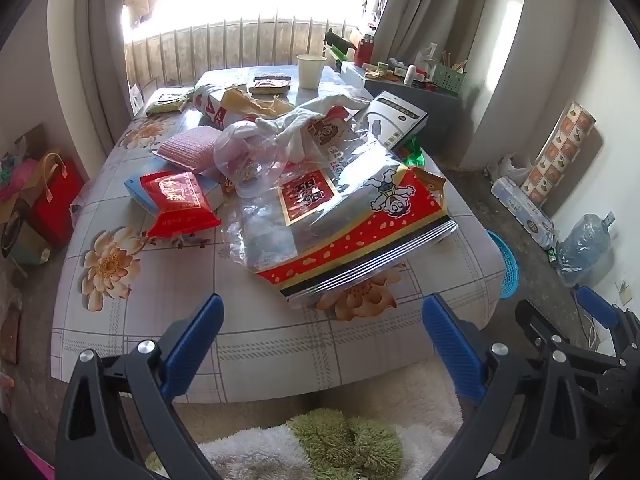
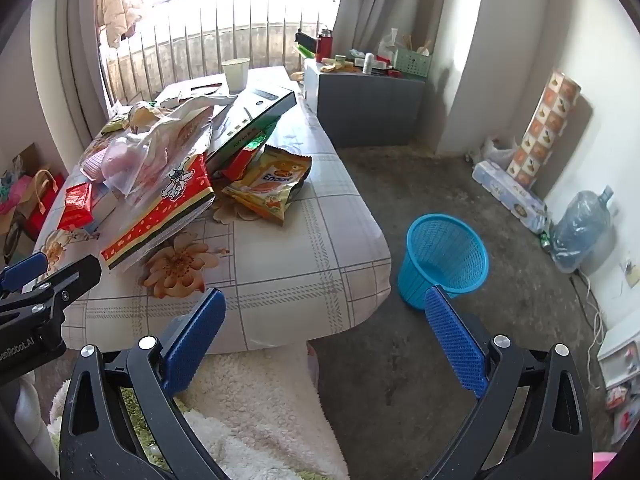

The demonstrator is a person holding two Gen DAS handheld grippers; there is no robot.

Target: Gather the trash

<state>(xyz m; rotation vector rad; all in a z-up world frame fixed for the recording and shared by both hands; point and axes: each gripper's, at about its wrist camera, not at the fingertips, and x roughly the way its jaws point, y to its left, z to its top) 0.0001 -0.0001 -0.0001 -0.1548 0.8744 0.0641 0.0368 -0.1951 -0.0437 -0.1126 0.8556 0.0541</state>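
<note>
Trash covers a table (image 1: 264, 340) with a flowered cloth: a large red and clear snack bag (image 1: 352, 224) nearest the front edge, a red packet (image 1: 180, 204) on a blue box, a clear plastic bag (image 1: 248, 156) and a dark box (image 1: 396, 120). The right wrist view adds a yellow snack packet (image 2: 268, 184). A blue mesh waste basket (image 2: 444, 258) stands on the floor right of the table. My left gripper (image 1: 324, 308) hangs open over the table's front edge, holding nothing. My right gripper (image 2: 326, 300) is open and bare over the table's corner, the basket just beyond its right finger.
A white paper cup (image 1: 311, 70) stands at the table's far end. A grey cabinet (image 2: 368, 108) with small items is behind the table. A water jug (image 2: 580, 232) and wrapped rolls line the right wall. Red gift bags (image 1: 52, 200) sit at the left. A fluffy seat lies below.
</note>
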